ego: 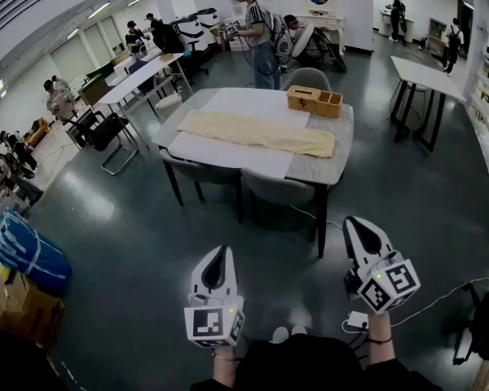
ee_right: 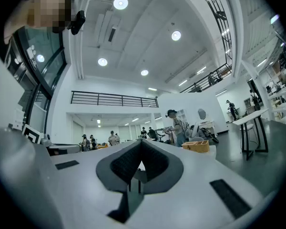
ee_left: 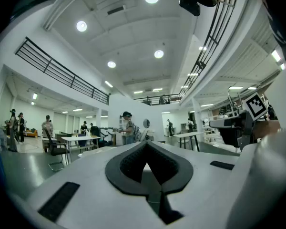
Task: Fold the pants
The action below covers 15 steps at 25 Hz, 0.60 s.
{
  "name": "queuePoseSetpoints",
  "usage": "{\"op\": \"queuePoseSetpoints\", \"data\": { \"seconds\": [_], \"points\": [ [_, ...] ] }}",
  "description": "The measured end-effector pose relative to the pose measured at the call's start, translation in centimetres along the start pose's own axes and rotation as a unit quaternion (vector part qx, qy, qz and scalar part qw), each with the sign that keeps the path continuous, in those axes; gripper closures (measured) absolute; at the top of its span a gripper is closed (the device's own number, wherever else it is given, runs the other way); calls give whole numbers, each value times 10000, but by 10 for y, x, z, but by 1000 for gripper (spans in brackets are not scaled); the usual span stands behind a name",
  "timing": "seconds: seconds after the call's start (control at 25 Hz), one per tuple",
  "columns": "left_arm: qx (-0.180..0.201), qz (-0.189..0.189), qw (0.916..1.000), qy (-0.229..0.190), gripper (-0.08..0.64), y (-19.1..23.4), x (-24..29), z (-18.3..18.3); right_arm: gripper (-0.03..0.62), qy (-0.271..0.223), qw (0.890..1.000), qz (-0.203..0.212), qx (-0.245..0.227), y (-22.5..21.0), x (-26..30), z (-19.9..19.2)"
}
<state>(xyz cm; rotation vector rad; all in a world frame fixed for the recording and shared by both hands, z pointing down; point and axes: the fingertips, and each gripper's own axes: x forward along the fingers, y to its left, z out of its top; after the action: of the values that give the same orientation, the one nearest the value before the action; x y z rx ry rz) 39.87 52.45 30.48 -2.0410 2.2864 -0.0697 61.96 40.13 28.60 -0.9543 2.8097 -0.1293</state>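
Note:
Tan pants [ego: 257, 133] lie stretched out lengthwise on a white sheet [ego: 228, 155] across a grey table [ego: 330, 169], a few steps ahead of me. Both grippers are held low near my body, far short of the table and pointing roughly level toward it. My left gripper [ego: 222, 252] is shut with nothing between its jaws; in the left gripper view [ee_left: 146, 144] its tips meet. My right gripper [ego: 354, 222] is also shut and empty, as the right gripper view [ee_right: 141, 142] shows.
A wooden box [ego: 314, 100] sits on the table's far right corner. Grey chairs [ego: 204, 173] are tucked under the near side. A person wearing a headset [ego: 257, 23] stands beyond the table. A blue bag [ego: 28, 251] and cardboard box [ego: 24, 308] lie at left; another table [ego: 428, 76] stands at right.

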Motion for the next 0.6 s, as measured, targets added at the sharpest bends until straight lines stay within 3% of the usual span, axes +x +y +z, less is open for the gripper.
{"op": "queuePoseSetpoints", "data": {
  "seconds": [0.6],
  "points": [
    [-52,69,9999,101,546,0,28,-8,578,12,10000,47,59,-24,19,-4]
  ]
}}
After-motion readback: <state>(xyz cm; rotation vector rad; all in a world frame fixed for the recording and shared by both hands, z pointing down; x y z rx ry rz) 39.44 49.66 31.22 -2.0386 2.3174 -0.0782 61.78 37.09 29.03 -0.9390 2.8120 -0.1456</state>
